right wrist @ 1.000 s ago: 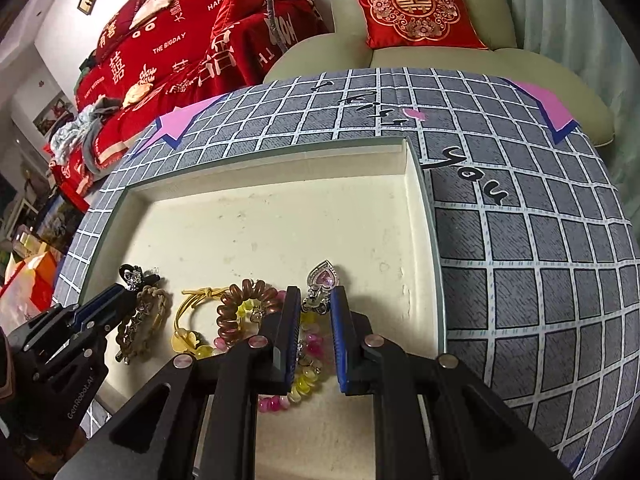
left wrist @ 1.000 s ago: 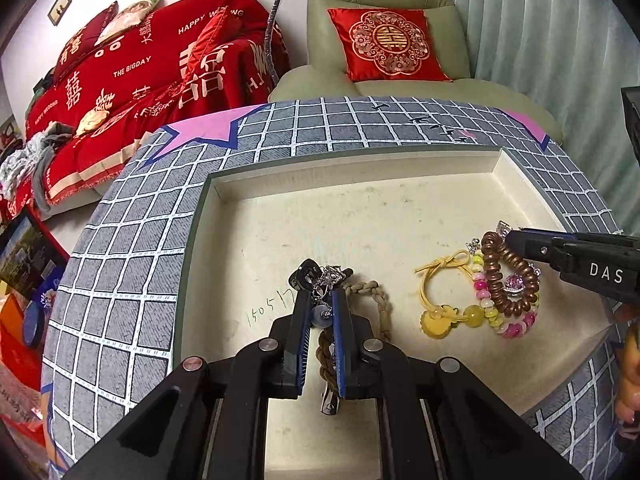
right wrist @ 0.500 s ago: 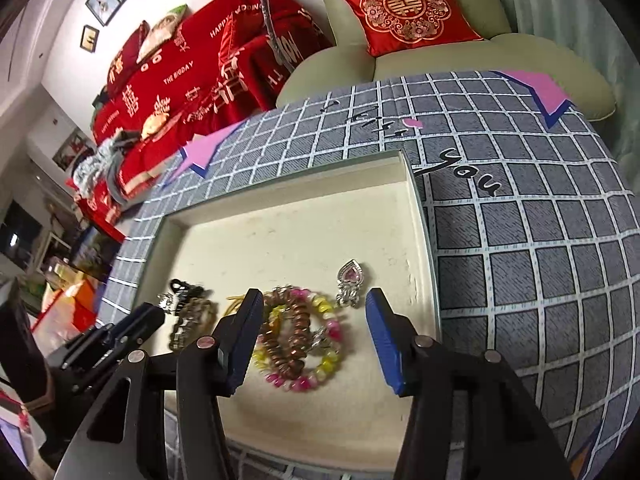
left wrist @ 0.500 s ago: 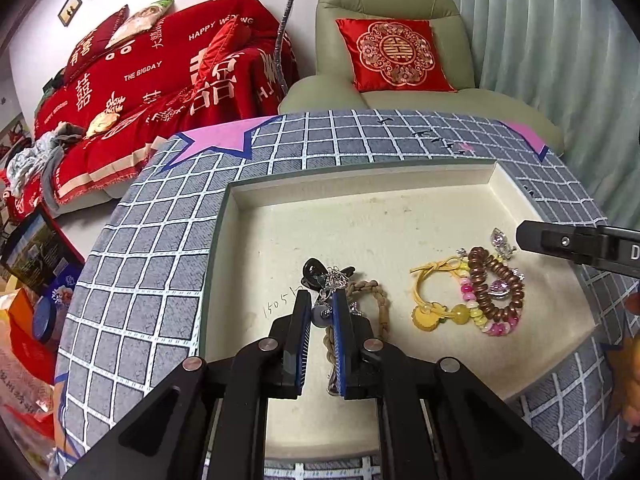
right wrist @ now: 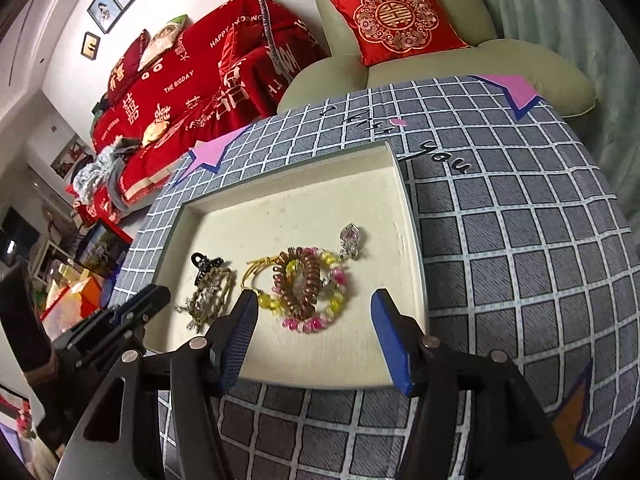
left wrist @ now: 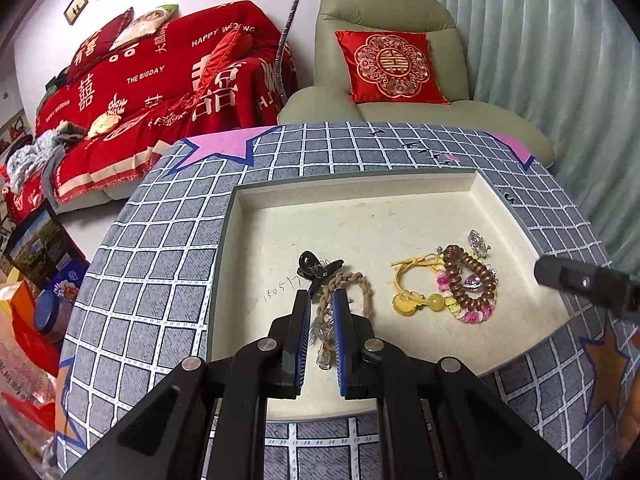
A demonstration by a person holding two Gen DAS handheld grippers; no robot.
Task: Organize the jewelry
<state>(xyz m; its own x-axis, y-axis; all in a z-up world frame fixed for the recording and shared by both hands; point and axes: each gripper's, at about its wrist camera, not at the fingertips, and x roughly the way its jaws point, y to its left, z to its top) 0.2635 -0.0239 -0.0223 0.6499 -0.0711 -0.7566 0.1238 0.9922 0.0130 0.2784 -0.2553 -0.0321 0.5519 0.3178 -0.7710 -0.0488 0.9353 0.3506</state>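
A cream tray [left wrist: 400, 216] [right wrist: 304, 204] holds the jewelry. A braided rope bracelet [left wrist: 356, 284] [right wrist: 212, 292] lies beside a black hair clip [left wrist: 316, 266] [right wrist: 204, 262]. To their right lie a yellow cord bracelet [left wrist: 408, 288], a brown coil hair tie [left wrist: 468, 280] [right wrist: 300, 284], a pink and yellow bead bracelet [right wrist: 320, 320] and a silver pendant [right wrist: 350, 240]. My left gripper [left wrist: 322, 300] hovers slightly open above the rope bracelet, holding nothing. My right gripper [right wrist: 314, 308] is wide open and empty, raised over the tray's near edge.
The tray sits on a round table with a grey grid cloth [left wrist: 160, 264] [right wrist: 520, 240]. Behind stand a green armchair [left wrist: 384, 16] with a red cushion and a sofa under a red cover [left wrist: 160, 80]. Clutter lies on the floor at left.
My right gripper has let go of the pendant, opened wide and pulled back. My left gripper has released the clip and rope bracelet, opened a little and lifted back.
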